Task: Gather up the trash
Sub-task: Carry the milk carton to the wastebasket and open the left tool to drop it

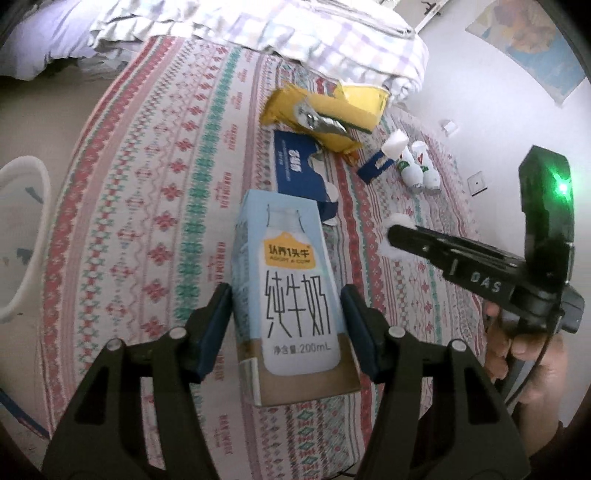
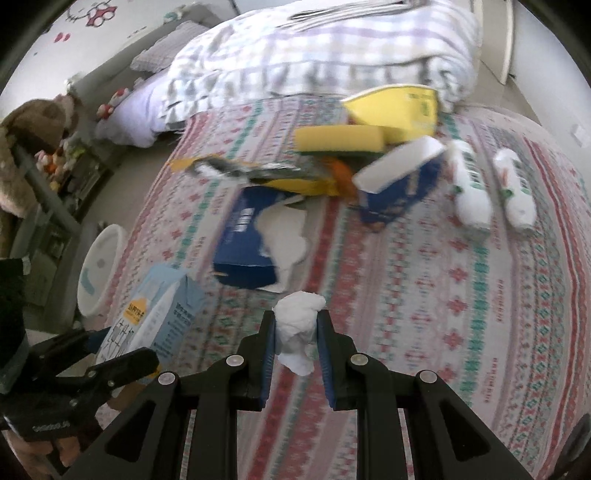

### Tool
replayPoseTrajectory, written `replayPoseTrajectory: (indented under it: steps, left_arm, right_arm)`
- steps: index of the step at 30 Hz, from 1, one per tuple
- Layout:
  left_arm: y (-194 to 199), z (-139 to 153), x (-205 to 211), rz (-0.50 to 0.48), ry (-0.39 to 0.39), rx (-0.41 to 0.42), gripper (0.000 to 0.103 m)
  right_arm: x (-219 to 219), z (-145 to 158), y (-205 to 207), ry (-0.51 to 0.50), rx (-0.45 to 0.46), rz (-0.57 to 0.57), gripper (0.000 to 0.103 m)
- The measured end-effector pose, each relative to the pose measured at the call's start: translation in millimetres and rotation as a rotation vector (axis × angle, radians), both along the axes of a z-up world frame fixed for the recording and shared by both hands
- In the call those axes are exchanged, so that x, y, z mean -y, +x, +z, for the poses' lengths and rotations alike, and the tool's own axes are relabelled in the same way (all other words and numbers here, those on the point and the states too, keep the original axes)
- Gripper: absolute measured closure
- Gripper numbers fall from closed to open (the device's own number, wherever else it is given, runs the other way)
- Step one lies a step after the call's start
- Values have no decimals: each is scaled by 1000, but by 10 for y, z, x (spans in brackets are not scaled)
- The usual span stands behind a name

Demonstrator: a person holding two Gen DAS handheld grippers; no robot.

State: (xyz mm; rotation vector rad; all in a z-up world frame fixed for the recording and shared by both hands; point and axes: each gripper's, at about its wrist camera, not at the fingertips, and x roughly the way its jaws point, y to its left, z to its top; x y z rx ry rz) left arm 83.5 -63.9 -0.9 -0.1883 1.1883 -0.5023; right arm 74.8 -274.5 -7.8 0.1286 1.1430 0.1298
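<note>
Clamped between the blue pads of the left claw: a pale blue milk carton printed with a white bottle, an orange label and black characters, held above the patterned bed. Pinched in the right claw, pads close together on it — a crumpled white tissue wad, bulging past the fingertips.

Just beyond the carton, a torn dark blue box with white paper spilling out. Farther ahead, a yellow sponge and torn yellow foil wrapper, touching. To the right of those, a smaller blue-and-white box, then two small white bottles lying side by side. Beyond everything, a rumpled checked blanket.

Far left of the left claw, past the bed's edge — a white basin on the floor. Nothing between either claw and its load.
</note>
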Motion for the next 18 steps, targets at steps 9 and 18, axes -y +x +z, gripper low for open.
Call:
replayPoseTrajectory:
  steps: [9,18]
  left_arm:
    - [6,103,-549,105,-24,23,42]
    - [99,130,-1219,248,-20,42,42]
  right_arm:
    - [-524,45,158,18,15,75,81]
    - [-1026,85,309,47,30,142,81]
